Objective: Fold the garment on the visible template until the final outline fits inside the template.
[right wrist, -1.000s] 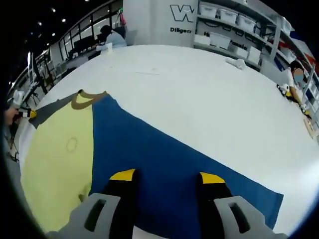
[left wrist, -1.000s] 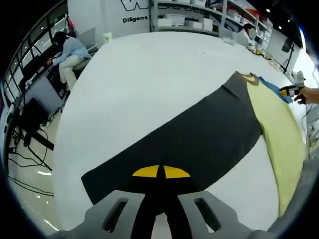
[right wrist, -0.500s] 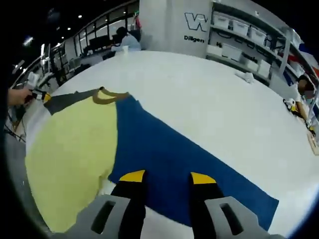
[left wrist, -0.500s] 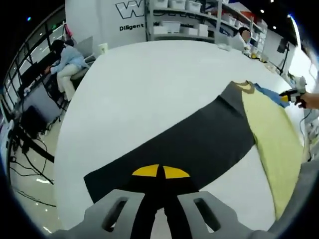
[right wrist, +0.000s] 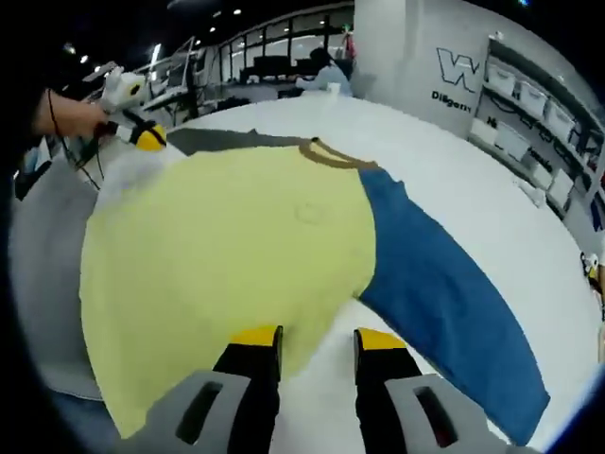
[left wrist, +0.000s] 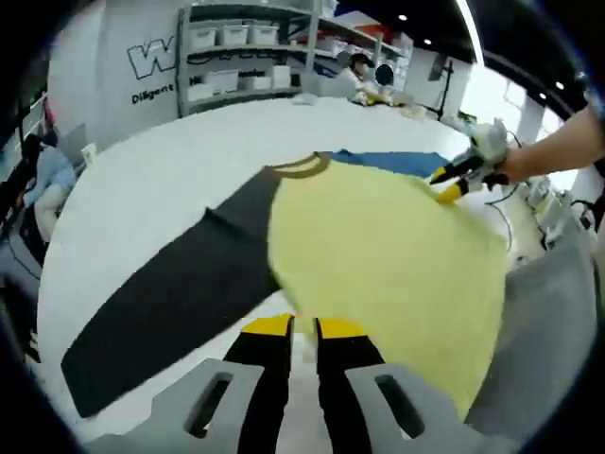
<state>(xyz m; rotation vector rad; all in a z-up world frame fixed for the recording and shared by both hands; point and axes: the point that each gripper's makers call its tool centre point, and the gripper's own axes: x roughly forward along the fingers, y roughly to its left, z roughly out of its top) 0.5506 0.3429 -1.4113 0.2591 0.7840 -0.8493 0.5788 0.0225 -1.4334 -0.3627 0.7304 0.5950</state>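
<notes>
A long-sleeved garment lies flat on the white table (left wrist: 142, 180). It has a yellow body (left wrist: 388, 255), a brown collar (left wrist: 301, 167), a dark grey sleeve (left wrist: 161, 293) and a blue sleeve (right wrist: 444, 293). My left gripper (left wrist: 303, 327) stands at the yellow hem beside the grey sleeve, its yellow tips a narrow gap apart with nothing between them. My right gripper (right wrist: 318, 338) is open at the yellow body's (right wrist: 227, 236) hem, next to the blue sleeve. Each gripper also shows in the other's view: the right gripper (left wrist: 452, 186) in a hand, and the left gripper (right wrist: 142, 137).
A grey surface (left wrist: 553, 312) runs along the table's near side, and I cannot tell what it is. Shelves with white bins (left wrist: 236, 57) line the back wall. People sit at desks (right wrist: 326, 71) beyond the table.
Both views have swung from the sleeves onto the yellow body. My left gripper has let go of the grey sleeve and its tips have parted slightly. The right gripper's jaws have narrowed a little.
</notes>
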